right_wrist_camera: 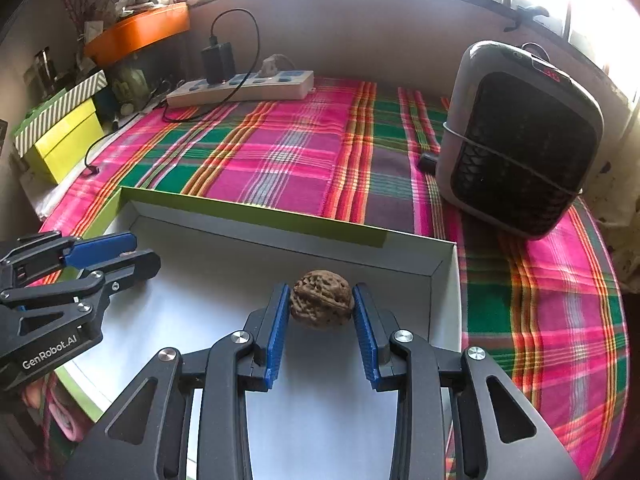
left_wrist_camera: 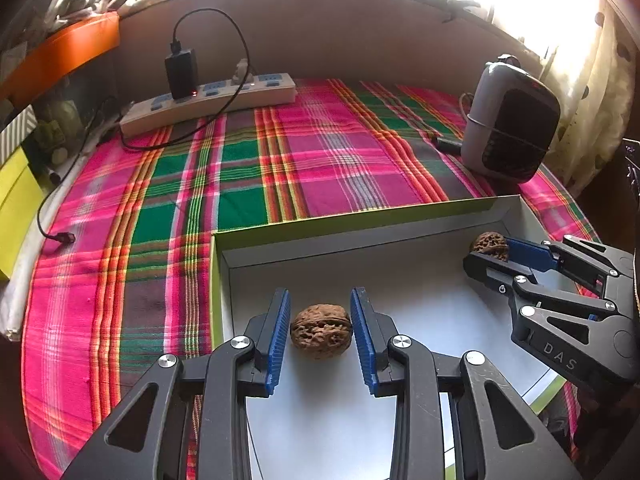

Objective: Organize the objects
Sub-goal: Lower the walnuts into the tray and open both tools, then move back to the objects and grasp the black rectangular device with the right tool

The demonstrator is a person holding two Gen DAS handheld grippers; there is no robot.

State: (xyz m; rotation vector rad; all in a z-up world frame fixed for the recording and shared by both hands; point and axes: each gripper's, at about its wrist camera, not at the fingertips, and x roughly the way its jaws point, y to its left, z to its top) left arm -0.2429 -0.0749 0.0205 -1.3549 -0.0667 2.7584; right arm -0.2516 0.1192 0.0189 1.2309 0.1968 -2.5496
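A shallow box [left_wrist_camera: 360,220] with a white inside and lime-green outer walls lies on the plaid cloth. My left gripper [left_wrist_camera: 320,294] is over its floor, blue pads shut on a brown walnut [left_wrist_camera: 320,330] that sits at or just above the floor. My right gripper [right_wrist_camera: 320,288] is shut on a second walnut [right_wrist_camera: 322,300] near the box's far right corner. Each gripper shows in the other's view: the right gripper [left_wrist_camera: 490,250] with its walnut [left_wrist_camera: 489,242], and the left gripper [right_wrist_camera: 144,251] at the left edge, its walnut mostly hidden.
A white power strip [left_wrist_camera: 208,100] with a black charger [left_wrist_camera: 182,72] and trailing cable lies at the back left. A grey heater [right_wrist_camera: 520,140] stands at the right on the cloth [left_wrist_camera: 300,152]. Yellow boxes [right_wrist_camera: 68,140] and an orange tray [right_wrist_camera: 136,32] line the left side.
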